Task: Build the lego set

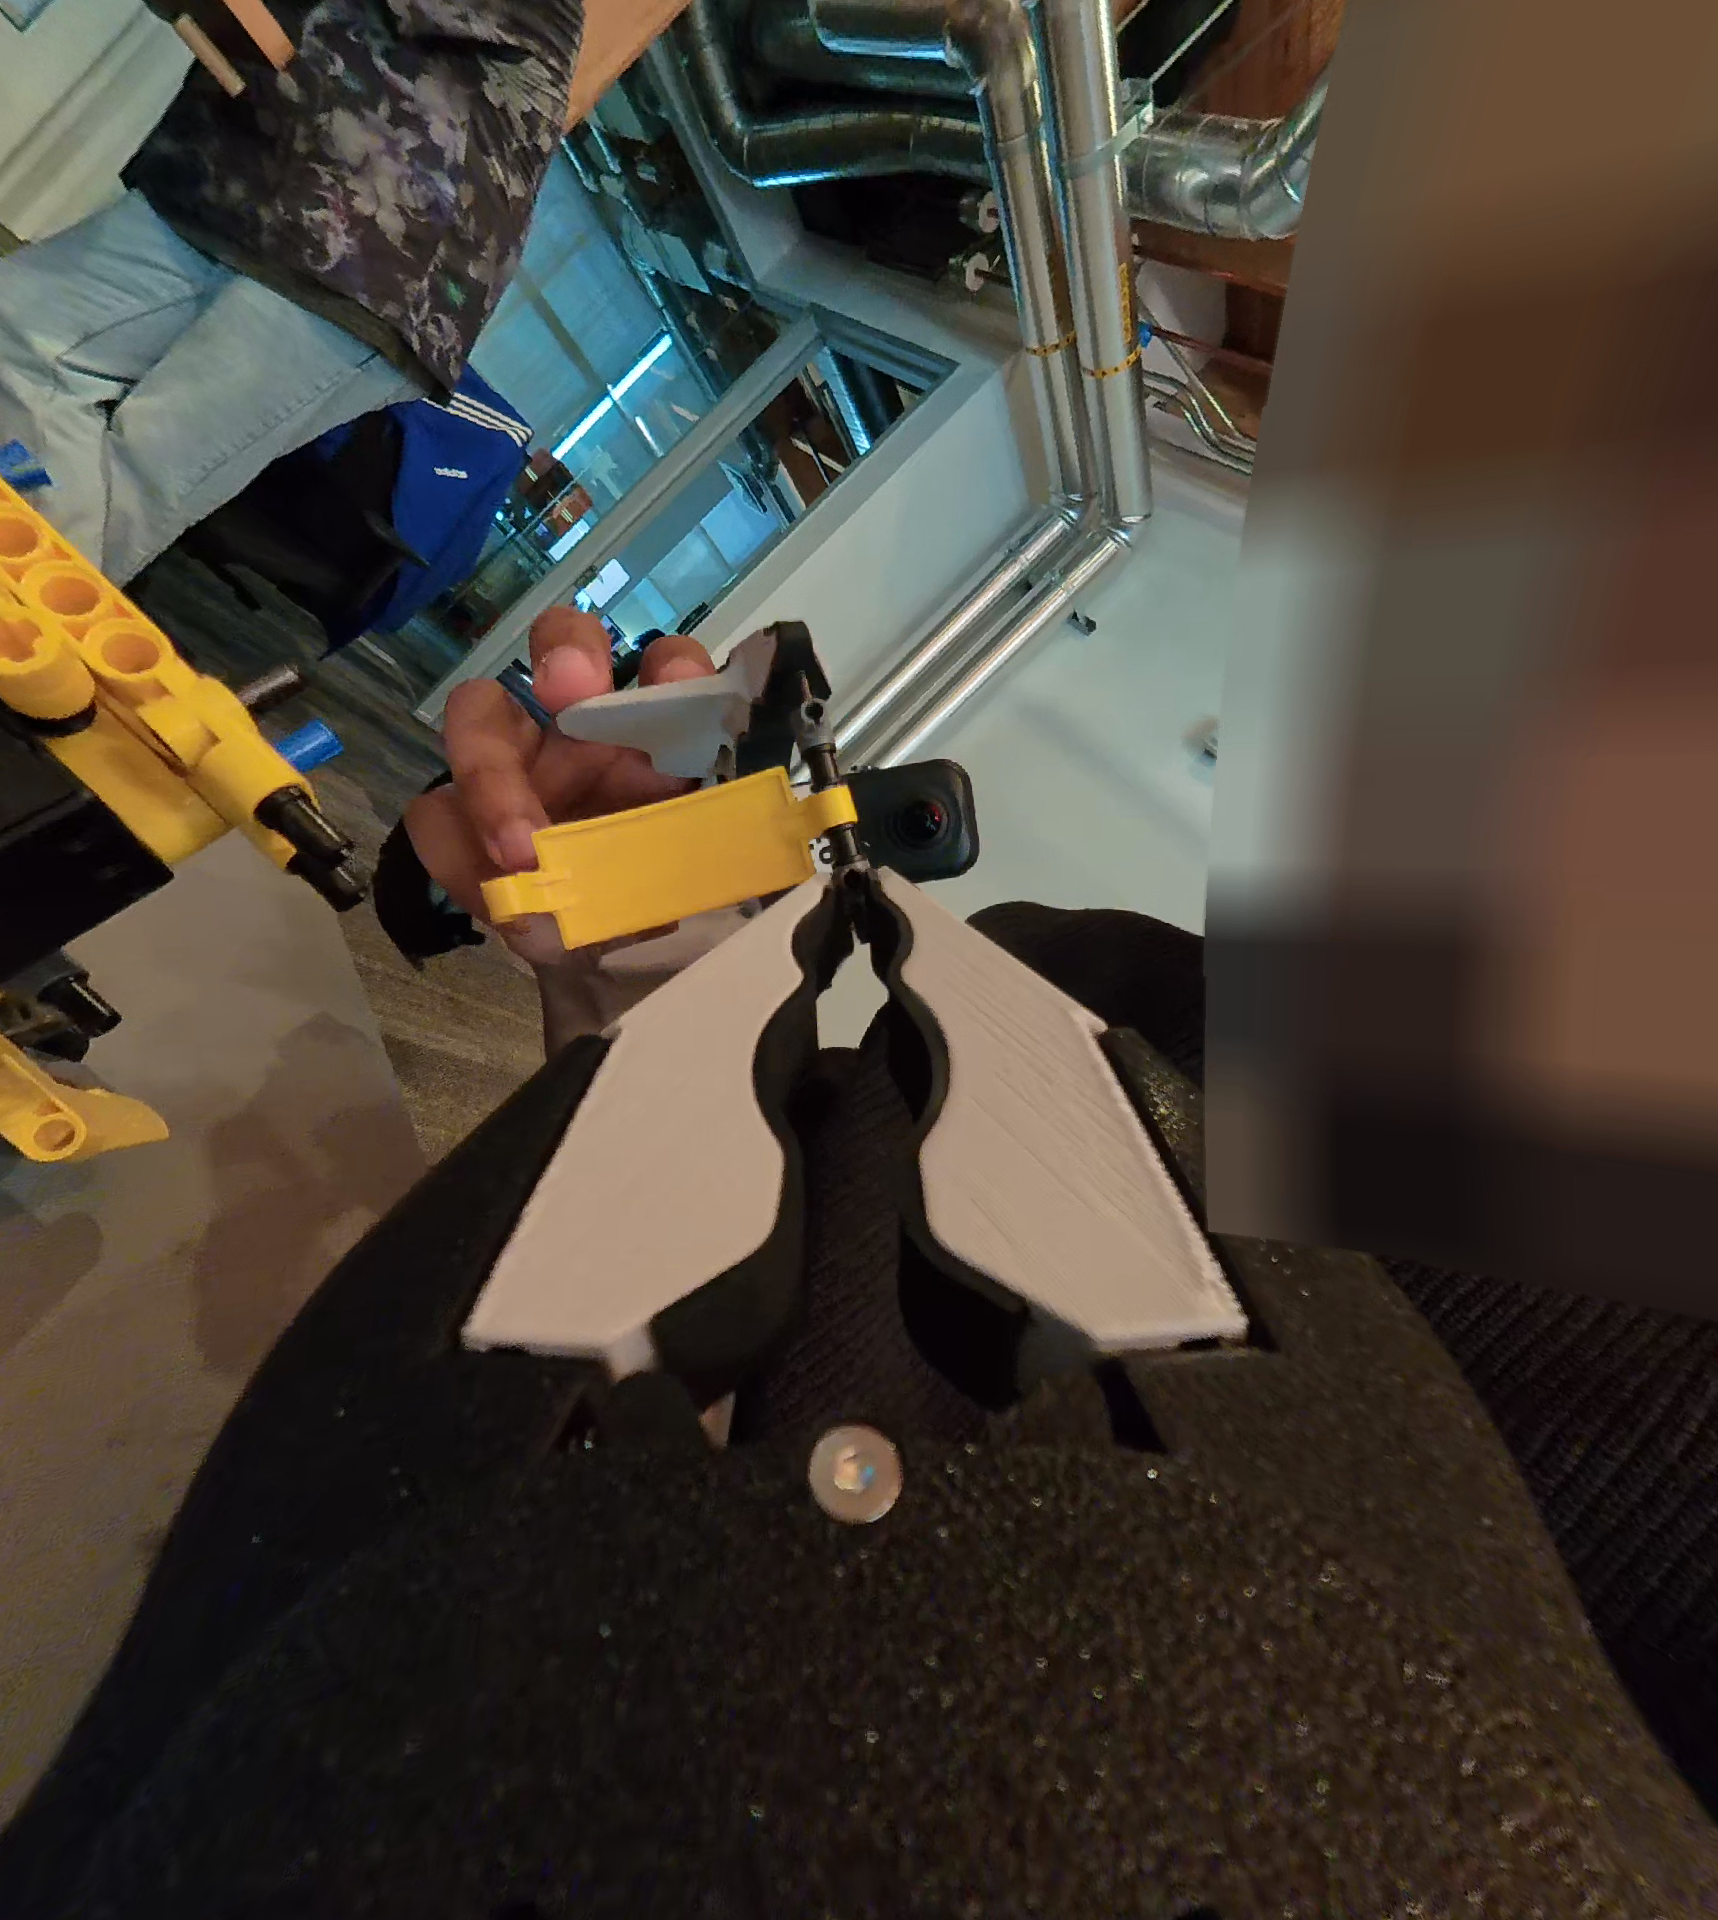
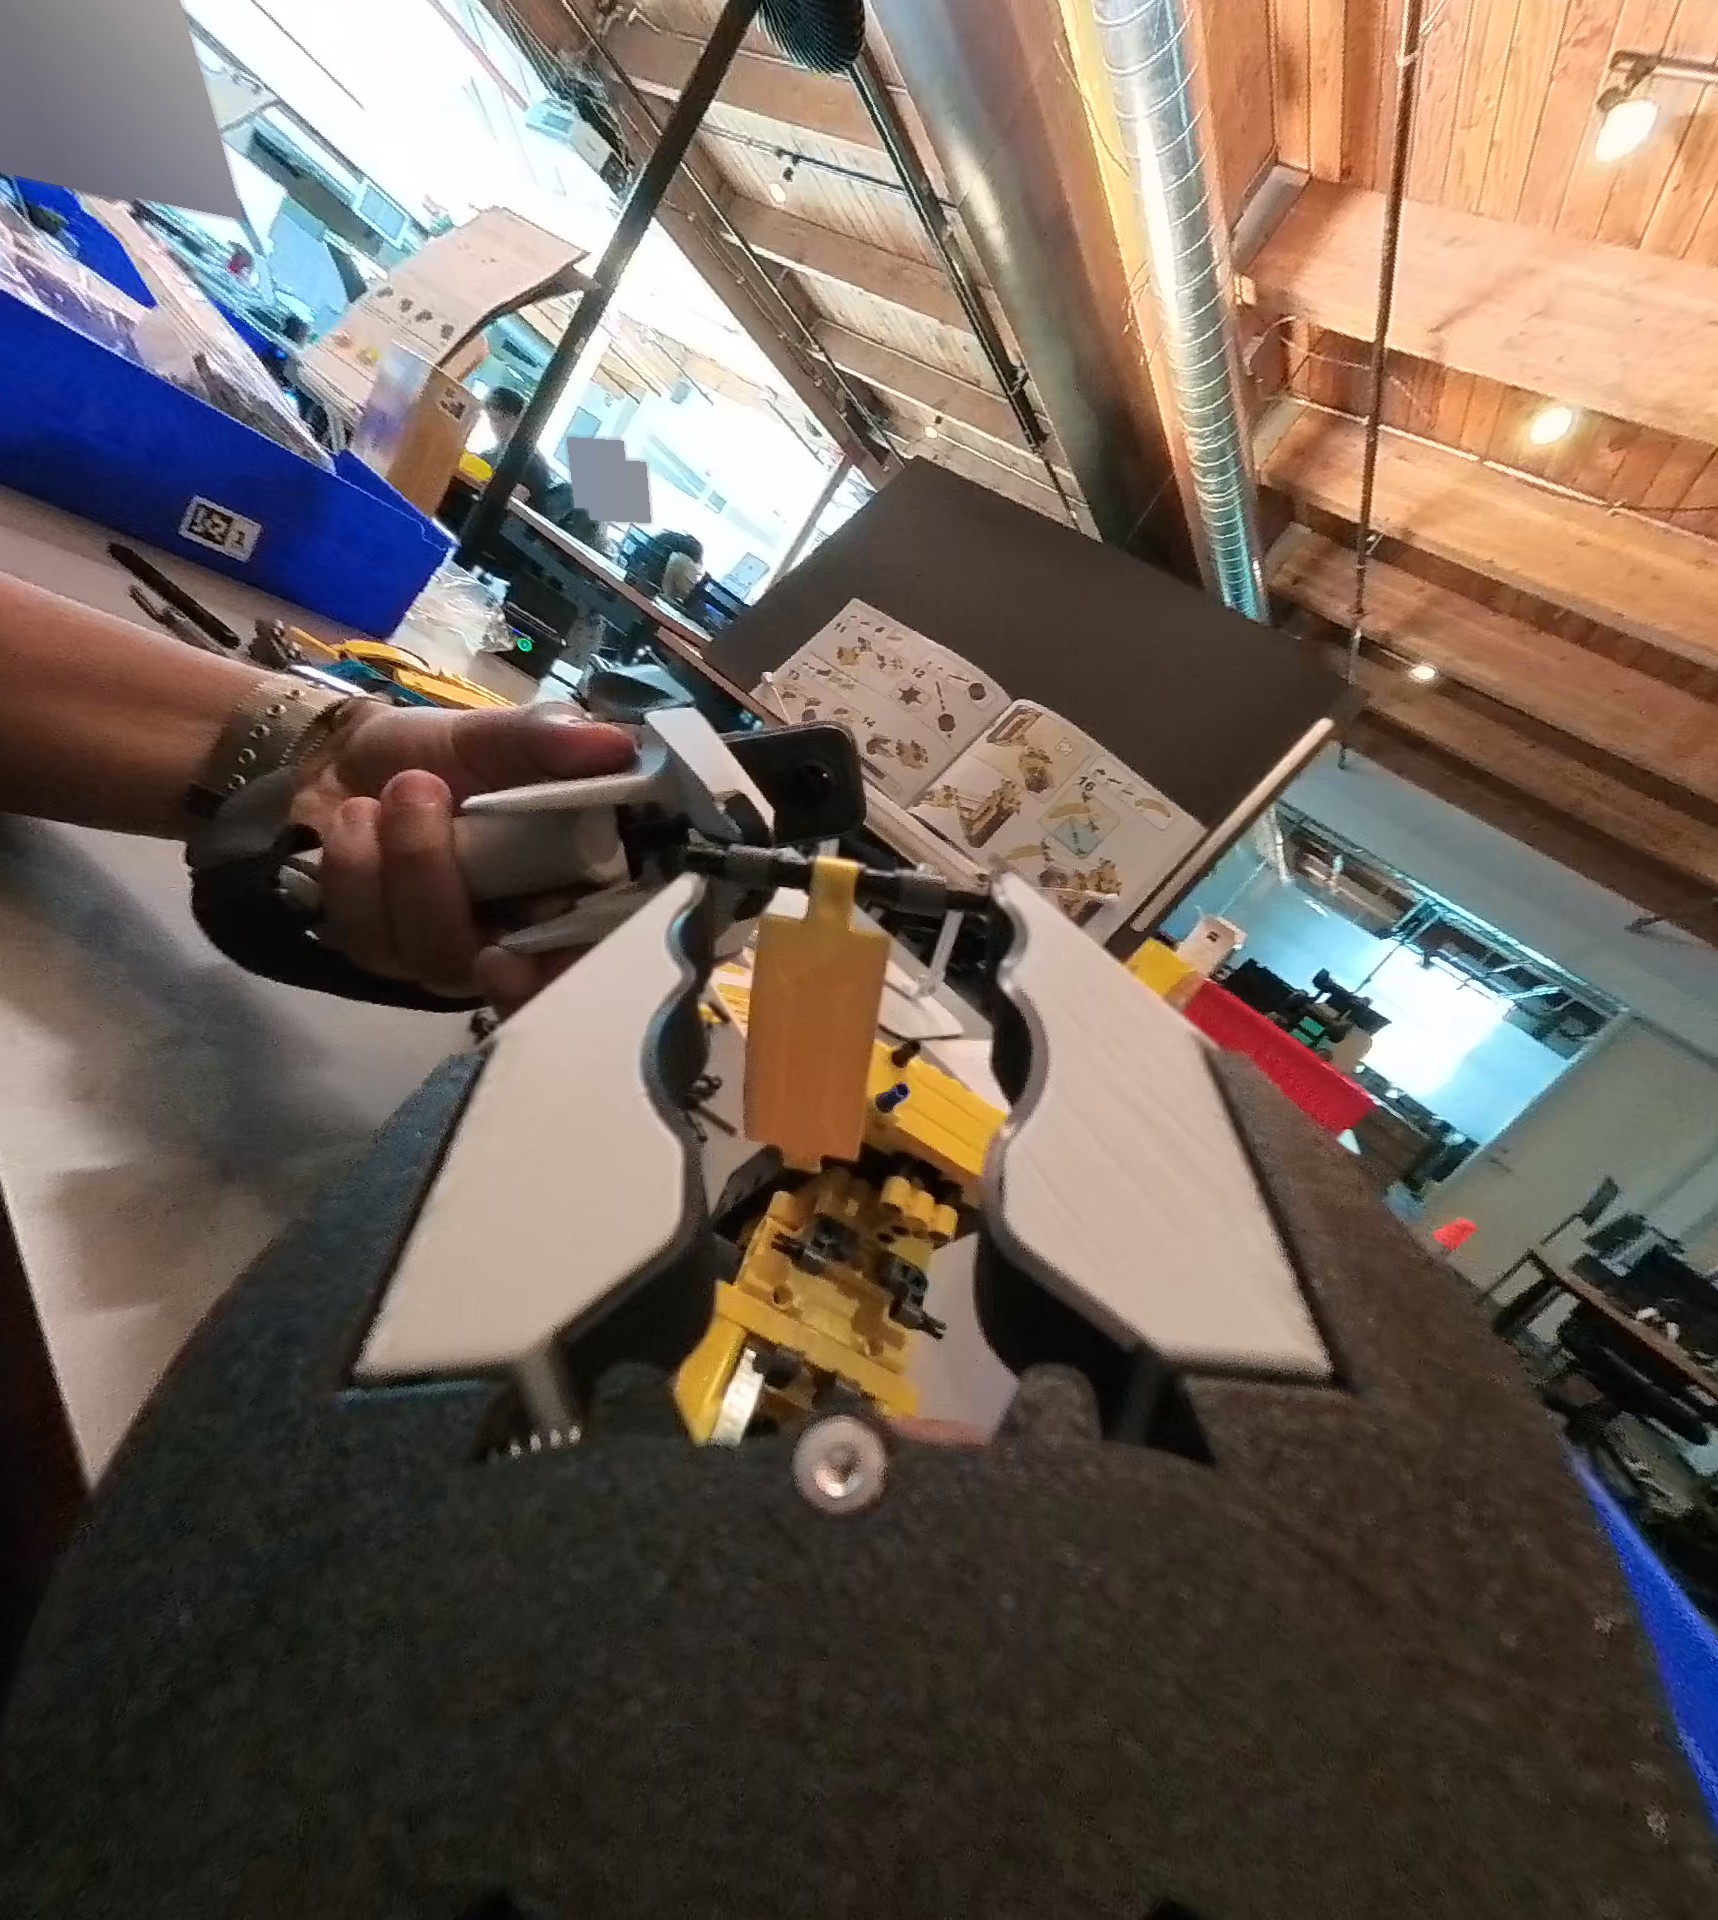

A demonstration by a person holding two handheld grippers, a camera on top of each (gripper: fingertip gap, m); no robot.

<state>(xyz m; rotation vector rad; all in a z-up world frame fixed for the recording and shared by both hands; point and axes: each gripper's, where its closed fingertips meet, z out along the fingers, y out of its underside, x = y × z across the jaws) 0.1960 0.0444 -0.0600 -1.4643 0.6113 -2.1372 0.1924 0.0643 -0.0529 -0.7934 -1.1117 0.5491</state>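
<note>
Left gripper (image 1: 853, 902): fingertips pinched on a black axle (image 1: 827, 774), frame centre
Panel (image 1: 663, 860): yellow, hanging on that axle, left of the tips
Right gripper (image 2: 839, 888): fingers spread, one either side of the axle (image 2: 782, 860)
Model (image 2: 834, 1278): yellow, on the table (image 2: 107, 1039) below
Booklet (image 2: 980, 769): open, beyond

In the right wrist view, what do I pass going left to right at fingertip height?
Person's hand on the other gripper, small camera, yellow flat piece hanging from a black rod, open instruction booklet, red bin.
</note>
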